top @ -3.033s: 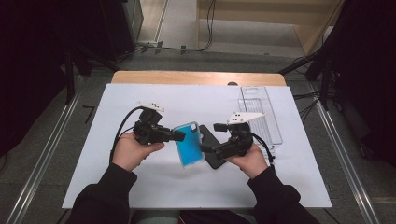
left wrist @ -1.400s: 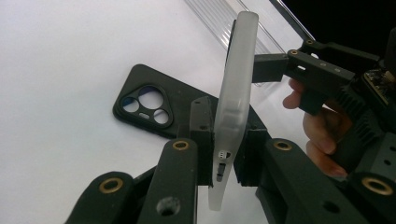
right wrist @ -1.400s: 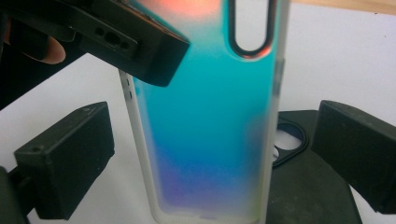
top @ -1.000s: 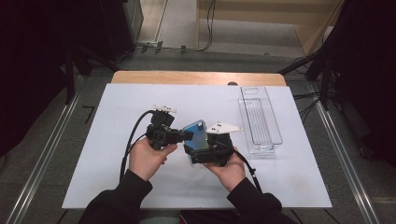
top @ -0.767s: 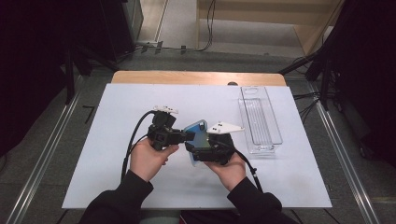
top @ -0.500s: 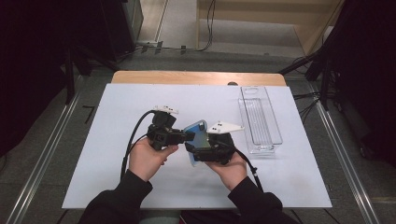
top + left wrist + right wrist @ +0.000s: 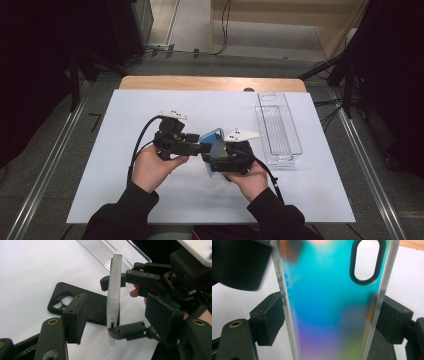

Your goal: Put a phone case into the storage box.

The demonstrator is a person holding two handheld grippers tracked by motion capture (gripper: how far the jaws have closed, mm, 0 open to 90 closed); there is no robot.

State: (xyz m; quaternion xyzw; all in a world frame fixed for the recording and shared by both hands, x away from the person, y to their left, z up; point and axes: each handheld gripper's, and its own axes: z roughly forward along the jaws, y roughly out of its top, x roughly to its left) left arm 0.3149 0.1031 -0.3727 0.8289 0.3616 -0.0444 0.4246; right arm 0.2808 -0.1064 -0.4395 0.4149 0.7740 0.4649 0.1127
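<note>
High view. The left gripper (image 7: 202, 148) and the right gripper (image 7: 212, 161) meet over the middle of the white table sheet (image 7: 125, 195), each carried in one of the person's hands. Between them stands the blue iridescent translucent phone case (image 7: 215, 145), raised off the sheet and tilted. It sits just ahead of the left gripper's tips and directly above the right gripper's body. A clear ribbed plastic tray (image 7: 278, 127) lies on the sheet beyond the right gripper, apart from it.

Left gripper view. The case (image 7: 113, 292) shows edge-on as a frosted white strip, upright. The right gripper (image 7: 120, 305) comes in from the far side; one of its fingers (image 7: 140, 277) presses the case's upper edge and the other the lower edge. The left gripper's near jaw stands to the side of the case with a clear gap to it; its pads do not press the case. Its jaws have just been opening, with the case ahead of them and not held. Behind the case, flat on the sheet past the left jaw, lies a black matte phone case (image 7: 75, 305) with round camera cut-outs. The tray's (image 7: 105, 252) ribbed wall shows further off.

Right gripper view. The case (image 7: 332, 305) spans the frame between the right gripper's two black pads (image 7: 268, 320), both touching its frosted side edges: clamped across its width. The oval camera opening sits at the far end, away from the gripper.
</note>
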